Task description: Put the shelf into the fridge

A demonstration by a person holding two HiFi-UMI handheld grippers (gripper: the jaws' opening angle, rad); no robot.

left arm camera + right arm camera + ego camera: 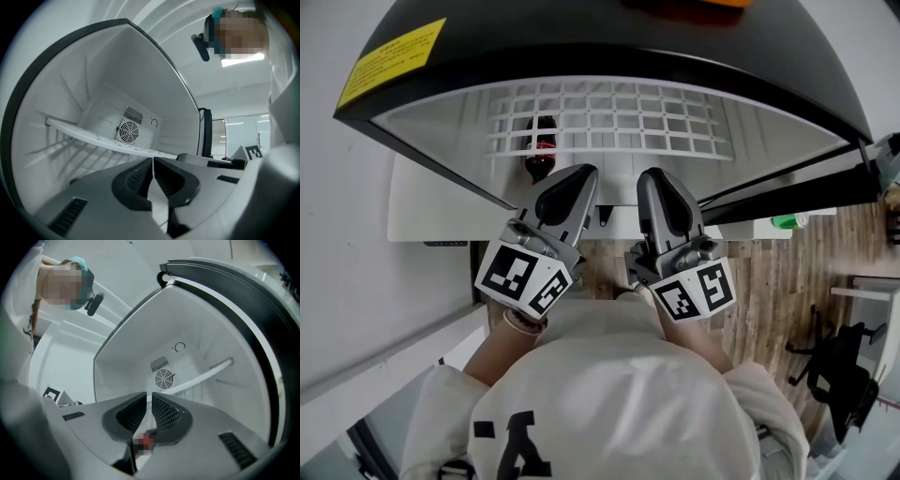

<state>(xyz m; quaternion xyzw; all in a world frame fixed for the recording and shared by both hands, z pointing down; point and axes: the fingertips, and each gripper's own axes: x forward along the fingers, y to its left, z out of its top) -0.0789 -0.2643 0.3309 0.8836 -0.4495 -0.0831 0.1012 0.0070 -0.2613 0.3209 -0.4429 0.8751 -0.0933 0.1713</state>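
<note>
the fridge point(581, 47) stands open right in front of the person, its black top and a yellow label point(392, 61) at the far left corner seen from above. the white wire shelf point(609, 117) is already inside, lying across the cavity from the left wall to the right wall, with its near edge just inside the opening. under it on the left a dark bottle point(541, 155) with a red label shows through the wires. both tools are held side by side at the mouth of the fridge and point in towards the back wall. the left gripper point(584, 172) has its jaws pressed together, with nothing seen between them in its own view point(153, 160), where the shelf point(93, 136) runs just beyond the tips and a round fan grille point(128, 131) sits on the far wall. the right gripper point(652, 176) has its jaws drawn in to a thin slit point(150, 394), nothing visible in it; the shelf edge point(206, 372) passes just past its tips, near the same fan grille point(164, 378). whether either tip touches the shelf cannot be told. the marker cubes point(525, 275) sit nearest the person's white top point(609, 394), above a wooden floor point(778, 272).
</note>
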